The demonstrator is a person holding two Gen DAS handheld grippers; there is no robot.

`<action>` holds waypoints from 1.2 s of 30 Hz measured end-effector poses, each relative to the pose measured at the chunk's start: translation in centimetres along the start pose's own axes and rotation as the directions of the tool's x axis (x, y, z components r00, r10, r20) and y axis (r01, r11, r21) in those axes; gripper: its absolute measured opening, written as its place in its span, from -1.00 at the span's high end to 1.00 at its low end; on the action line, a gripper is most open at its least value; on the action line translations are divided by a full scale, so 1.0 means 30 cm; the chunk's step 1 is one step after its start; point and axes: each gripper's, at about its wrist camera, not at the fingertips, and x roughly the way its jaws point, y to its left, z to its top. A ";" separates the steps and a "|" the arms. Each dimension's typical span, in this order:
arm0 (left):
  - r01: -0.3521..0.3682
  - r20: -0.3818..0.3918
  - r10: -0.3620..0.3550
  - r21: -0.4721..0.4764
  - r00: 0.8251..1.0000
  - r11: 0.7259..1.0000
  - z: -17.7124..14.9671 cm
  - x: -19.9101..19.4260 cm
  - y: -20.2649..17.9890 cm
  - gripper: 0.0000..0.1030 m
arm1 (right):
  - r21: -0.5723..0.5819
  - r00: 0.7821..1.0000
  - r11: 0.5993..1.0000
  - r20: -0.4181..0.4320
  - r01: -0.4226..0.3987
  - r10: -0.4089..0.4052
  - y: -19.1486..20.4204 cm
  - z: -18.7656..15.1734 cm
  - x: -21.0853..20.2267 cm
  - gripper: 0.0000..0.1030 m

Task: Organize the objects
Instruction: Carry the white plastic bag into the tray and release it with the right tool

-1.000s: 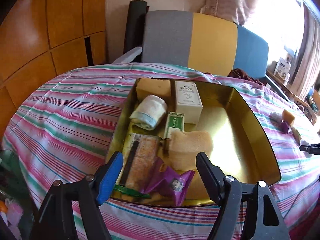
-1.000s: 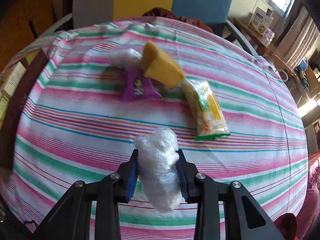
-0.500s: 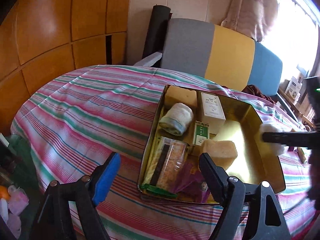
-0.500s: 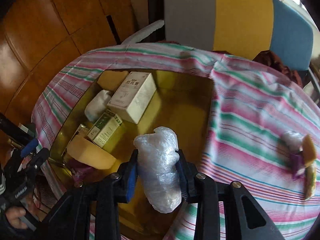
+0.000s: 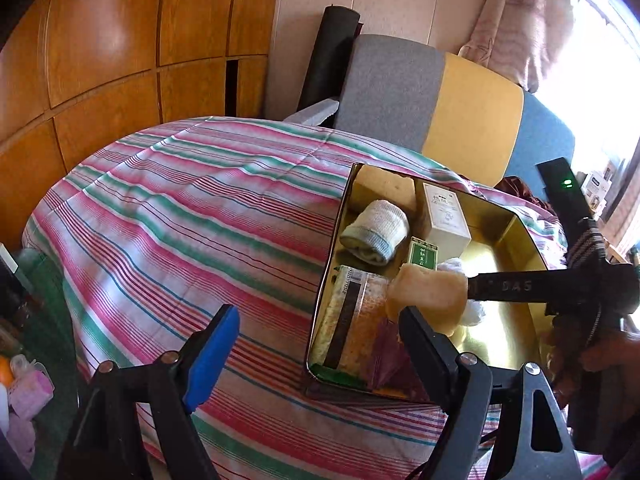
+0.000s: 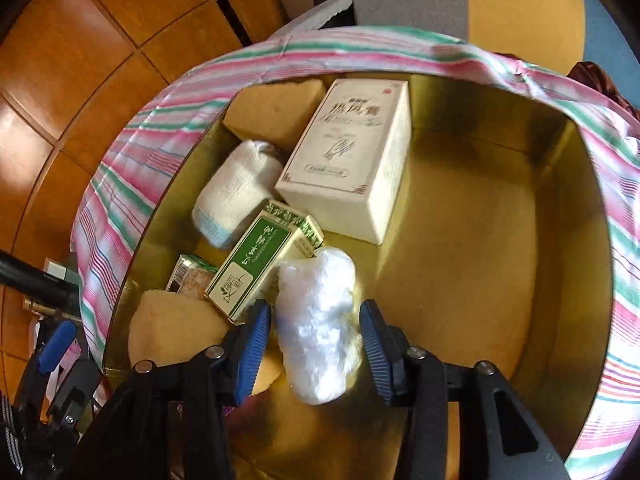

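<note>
We find the right tongs [image 6: 316, 336] low centre, spread around the plastic bundle [image 6: 318, 324] inside the gold tin [image 6: 560, 240]; left tongs [image 5: 316, 344] gape empty.

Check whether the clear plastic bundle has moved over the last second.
Yes. The clear plastic bundle went from above the striped tablecloth into the gold tin, beside the green box; right hand-held gripper now open.
</note>
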 end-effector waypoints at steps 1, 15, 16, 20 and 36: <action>-0.001 0.004 0.001 0.002 1.000 1.000 0.001 -0.004 -0.003 -0.60 | 0.004 1.000 1.000 0.018 -0.004 0.004 -0.006 -0.005 -0.016 0.10; 0.018 0.049 -0.022 0.097 0.999 0.995 0.008 -0.073 -0.108 -0.63 | 0.023 0.985 0.999 0.169 0.032 -0.035 -0.143 -0.107 -0.287 0.09; 0.018 0.053 -0.023 0.107 0.998 0.994 0.008 -0.079 -0.119 -0.64 | 0.030 0.984 0.999 0.176 0.035 -0.040 -0.163 -0.119 -0.308 0.09; 0.027 0.065 -0.036 0.144 0.997 0.989 0.010 -0.100 -0.165 -0.65 | 0.067 0.976 0.996 0.204 0.063 -0.076 -0.261 -0.161 -0.391 0.09; 0.131 0.049 -0.154 0.309 0.987 0.942 0.009 -0.132 -0.412 -0.66 | 0.396 0.927 0.886 0.175 0.243 -0.332 -0.857 -0.384 -0.654 0.09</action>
